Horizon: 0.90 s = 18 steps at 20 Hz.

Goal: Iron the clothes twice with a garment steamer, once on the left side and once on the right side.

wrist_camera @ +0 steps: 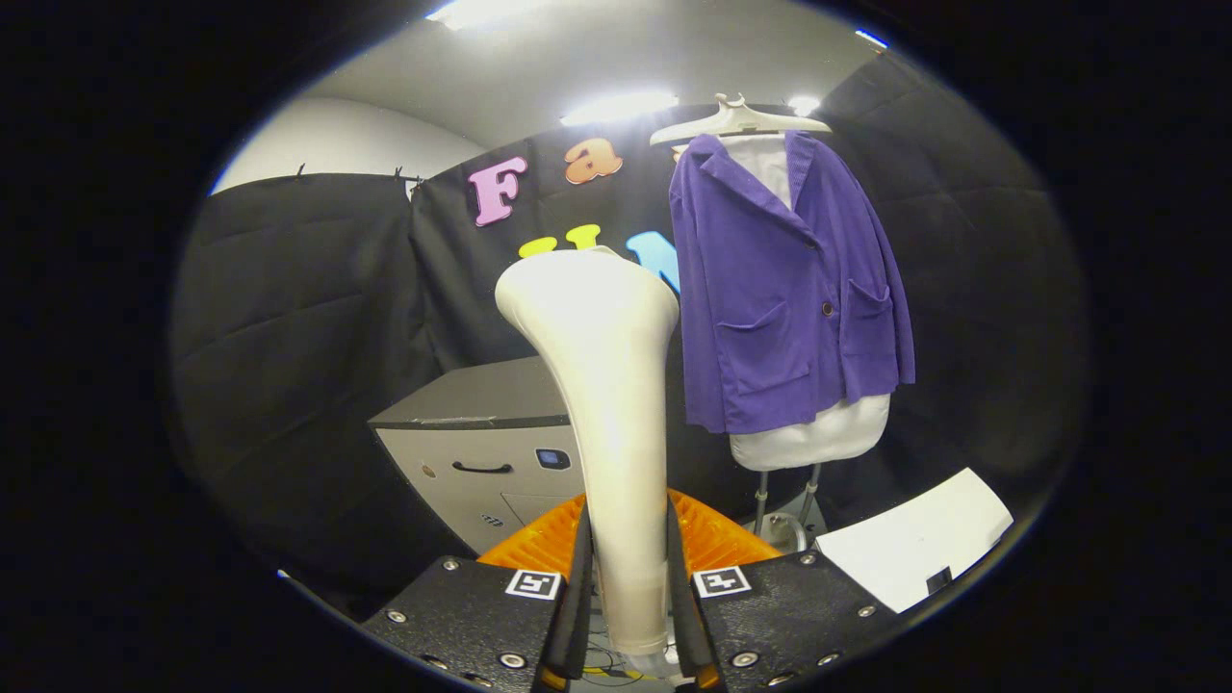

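Gripper point(628, 587) with both fingers pressed against the handle of a cream garment steamer point(604, 385), which stands upright between them, head uppermost. Beyond the fingers, a grey cabinet point(481, 452) against the black booth wall. Farther off and to the steamer's right, a purple jacket point(784, 289) on a hanger point(739, 120), well apart from the steamer head.

A cream garment steamer point(602, 385) stands upright just before a purple jacket point(784, 289) hanging on a hanger.
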### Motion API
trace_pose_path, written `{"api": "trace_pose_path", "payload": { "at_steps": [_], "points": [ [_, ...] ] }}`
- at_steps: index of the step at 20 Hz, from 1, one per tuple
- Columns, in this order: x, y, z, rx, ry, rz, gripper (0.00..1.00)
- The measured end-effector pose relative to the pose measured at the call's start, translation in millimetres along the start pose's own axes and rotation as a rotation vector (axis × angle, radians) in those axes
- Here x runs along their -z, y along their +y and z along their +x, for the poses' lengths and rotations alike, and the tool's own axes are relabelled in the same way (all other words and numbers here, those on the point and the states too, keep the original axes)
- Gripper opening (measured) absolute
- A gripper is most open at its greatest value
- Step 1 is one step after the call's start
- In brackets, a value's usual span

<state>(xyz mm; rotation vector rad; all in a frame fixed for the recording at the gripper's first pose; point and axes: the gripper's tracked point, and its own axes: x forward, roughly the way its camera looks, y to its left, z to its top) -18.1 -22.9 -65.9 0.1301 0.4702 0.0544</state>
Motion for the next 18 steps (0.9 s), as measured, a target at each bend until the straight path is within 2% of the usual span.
{"api": "trace_pose_path", "payload": {
  "at_steps": [6, 11, 18],
  "points": [
    [-4, 8, -1, -0.019, 0.002, 0.020, 0.36],
    [4, 21, 2, -0.042, 0.025, -0.013, 0.36],
    [8, 21, 11, -0.037, 0.040, -0.005, 0.36]
  ]
}}
